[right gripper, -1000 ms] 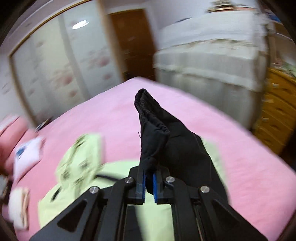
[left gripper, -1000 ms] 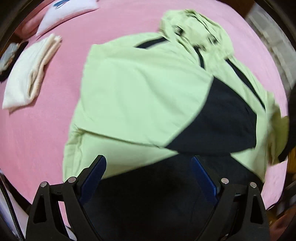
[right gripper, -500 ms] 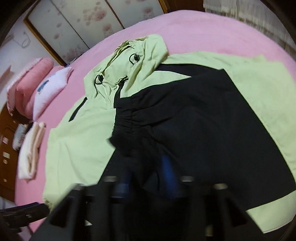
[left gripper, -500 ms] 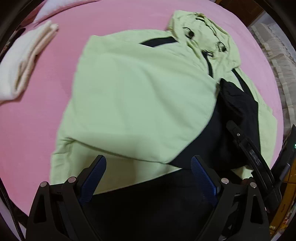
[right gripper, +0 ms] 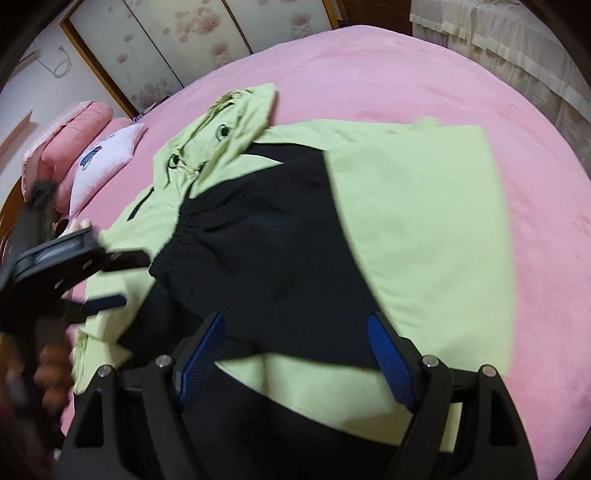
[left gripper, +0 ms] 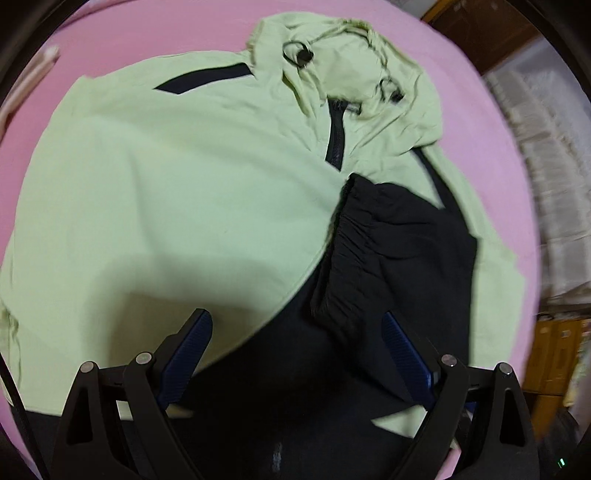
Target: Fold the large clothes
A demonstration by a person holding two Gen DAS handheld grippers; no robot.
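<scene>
A light green hooded jacket point(left gripper: 177, 206) point(right gripper: 417, 221) with black panels lies spread on the pink bed point(right gripper: 369, 74). Its black sleeve point(left gripper: 406, 258) point(right gripper: 266, 240) is laid across the chest, with the gathered cuff point(left gripper: 345, 236) point(right gripper: 177, 236) pointing toward the hood point(left gripper: 351, 74). My left gripper point(left gripper: 295, 350) hovers open over the jacket's lower part with nothing between its pads, and the left gripper point(right gripper: 114, 278) also shows at the left of the right wrist view. My right gripper point(right gripper: 295, 350) hangs over the black sleeve, its jaws opening, and the pads press on nothing.
Pink and white pillows point(right gripper: 103, 155) lie at the head of the bed. Sliding wardrobe doors point(right gripper: 192, 33) stand behind it. White covered furniture point(right gripper: 517, 48) and wooden drawers point(left gripper: 554, 354) flank the bed's far side. A folded cream cloth point(left gripper: 44, 62) shows at the left edge.
The right gripper let go of the black cuff, tipped downward and sank; the sleeve now lies across the jacket. The left gripper came lower and closer to the jacket.
</scene>
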